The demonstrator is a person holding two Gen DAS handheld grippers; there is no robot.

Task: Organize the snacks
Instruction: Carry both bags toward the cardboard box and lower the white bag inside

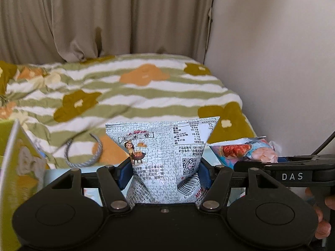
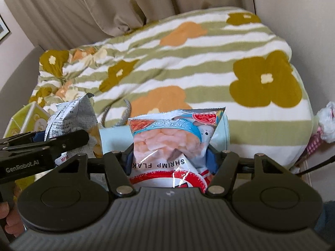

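At the far left stands a yellow-green snack box, its panel upright beside my left gripper. That gripper is clenched on the silver corn-roll packet, pads pinching it low down so the film creases inward; the top fans out above. It looks light, puffed with air and slick, so I judge a grip near the lower seam is safer than squeezing the belly, which could crush the rolls.

To the right, my right gripper is clamped on the shrimp flakes bag, held upside down by its middle; glossy film, brittle contents, likely to slide if I loosen.

Below both seems to be a pale blue surface, though I see little of it. A grey braided cord lies on the flowered striped quilt; beige curtains and a plain wall close the room.
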